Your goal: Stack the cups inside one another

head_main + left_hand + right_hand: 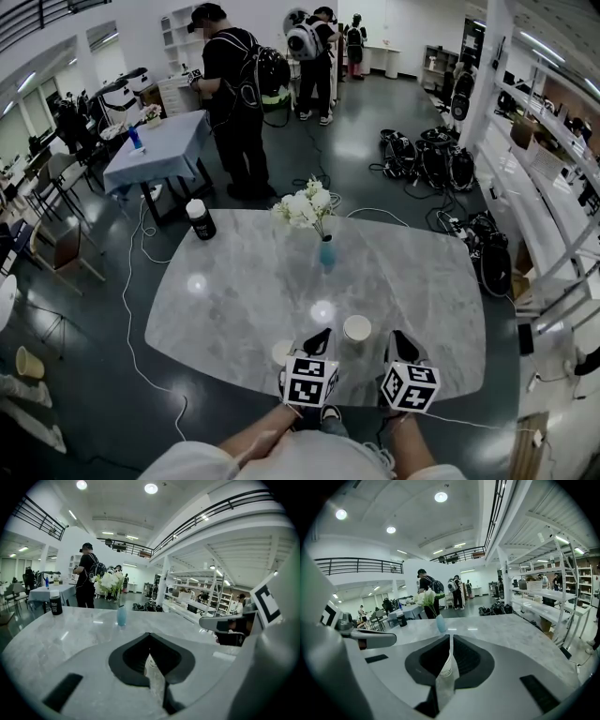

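My left gripper [320, 336] and right gripper [400, 339] are at the near edge of the tabletop [225, 291], both with jaws pressed together. One cup [356, 328] stands upright between them. The other cup [279, 352] is just left of the left gripper, which is nearer to it.

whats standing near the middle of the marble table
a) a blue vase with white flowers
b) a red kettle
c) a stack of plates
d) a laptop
a: in the head view a blue vase holding white flowers stands near the centre of the table.
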A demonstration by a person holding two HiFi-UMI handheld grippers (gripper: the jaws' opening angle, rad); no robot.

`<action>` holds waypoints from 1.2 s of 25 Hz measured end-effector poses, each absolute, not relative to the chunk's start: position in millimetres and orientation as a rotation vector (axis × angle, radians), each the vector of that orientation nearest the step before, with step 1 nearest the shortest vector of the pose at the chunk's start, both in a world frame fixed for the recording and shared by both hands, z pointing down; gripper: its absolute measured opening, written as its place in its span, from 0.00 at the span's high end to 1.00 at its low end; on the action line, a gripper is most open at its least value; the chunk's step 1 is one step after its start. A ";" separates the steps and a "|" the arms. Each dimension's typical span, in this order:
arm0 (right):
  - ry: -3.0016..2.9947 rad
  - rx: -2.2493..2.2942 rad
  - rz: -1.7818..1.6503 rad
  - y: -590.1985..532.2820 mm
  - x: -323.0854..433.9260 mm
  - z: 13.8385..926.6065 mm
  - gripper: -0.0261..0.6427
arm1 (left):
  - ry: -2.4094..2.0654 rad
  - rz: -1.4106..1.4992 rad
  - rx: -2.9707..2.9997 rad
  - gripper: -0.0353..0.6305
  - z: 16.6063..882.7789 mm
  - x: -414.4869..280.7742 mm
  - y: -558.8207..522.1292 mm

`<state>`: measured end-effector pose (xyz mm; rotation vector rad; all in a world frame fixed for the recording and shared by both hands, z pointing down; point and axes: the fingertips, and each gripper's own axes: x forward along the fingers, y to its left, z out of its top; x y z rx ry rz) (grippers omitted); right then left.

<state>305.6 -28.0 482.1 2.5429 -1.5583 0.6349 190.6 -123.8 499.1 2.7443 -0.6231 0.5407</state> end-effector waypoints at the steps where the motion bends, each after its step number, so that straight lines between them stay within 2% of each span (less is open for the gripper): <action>1: -1.563 2.539 0.637 -28.2 304.8 482.5 0.92 | -0.626 0.540 2.742 0.95 499.3 190.1 -123.6; 12: -1.694 2.422 0.653 -63.7 271.1 488.5 0.92 | -0.765 0.537 2.679 0.95 505.1 149.9 -143.4; 30: -2.060 1.962 0.685 -167.3 130.0 506.0 0.92 | -1.232 0.516 2.360 0.95 527.2 -13.1 -188.8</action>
